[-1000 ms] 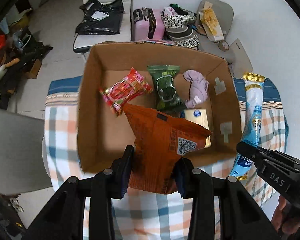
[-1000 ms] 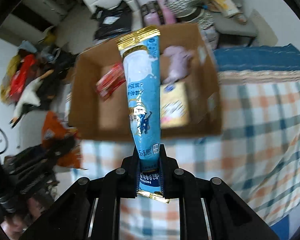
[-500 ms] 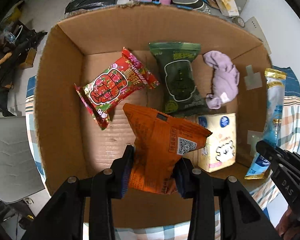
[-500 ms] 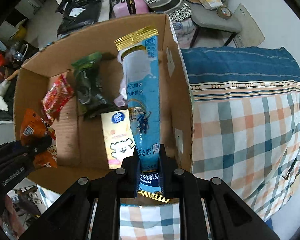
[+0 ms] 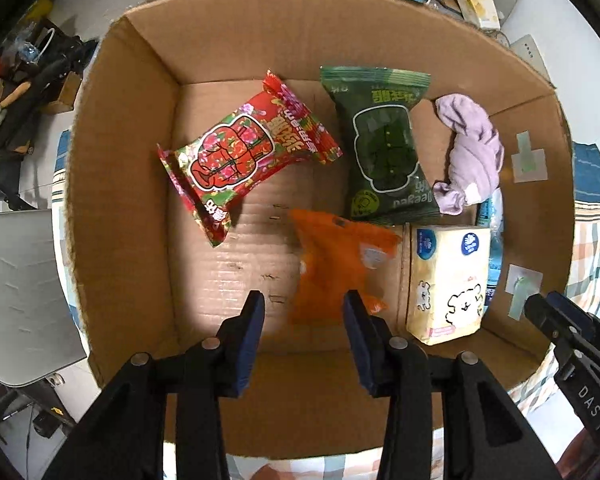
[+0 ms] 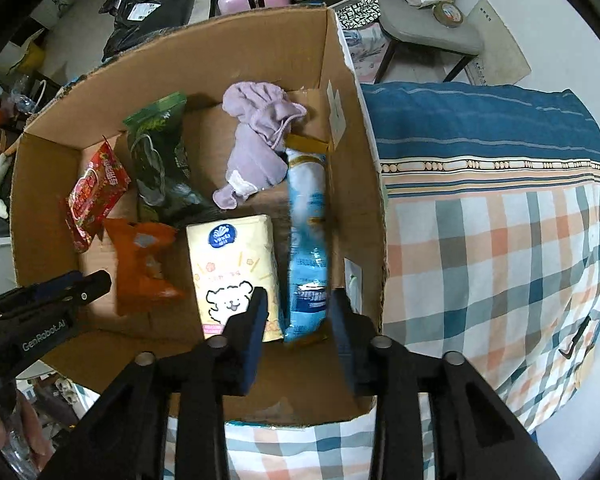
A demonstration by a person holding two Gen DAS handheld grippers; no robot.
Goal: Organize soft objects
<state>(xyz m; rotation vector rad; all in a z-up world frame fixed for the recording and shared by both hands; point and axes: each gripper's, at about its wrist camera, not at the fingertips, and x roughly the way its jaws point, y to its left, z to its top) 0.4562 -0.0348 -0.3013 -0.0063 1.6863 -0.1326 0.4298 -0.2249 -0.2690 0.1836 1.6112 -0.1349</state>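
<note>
Lying blurred on the cardboard box [image 5: 124, 184] floor: orange packet [image 5: 332, 264], just ahead of left gripper [image 5: 303, 332], fingers spread, nothing held. Blue pouch [image 6: 308, 240] along right wall beside tissue pack [image 6: 236, 272]; right gripper [image 6: 298, 332] likewise spread, empty. Red packet [image 5: 240, 156], green packet [image 5: 384, 148], purple cloth [image 5: 472, 152] further back.

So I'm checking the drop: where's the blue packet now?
In the right wrist view the blue packet lies inside the box, along its right wall, beside the tissue pack.
</note>
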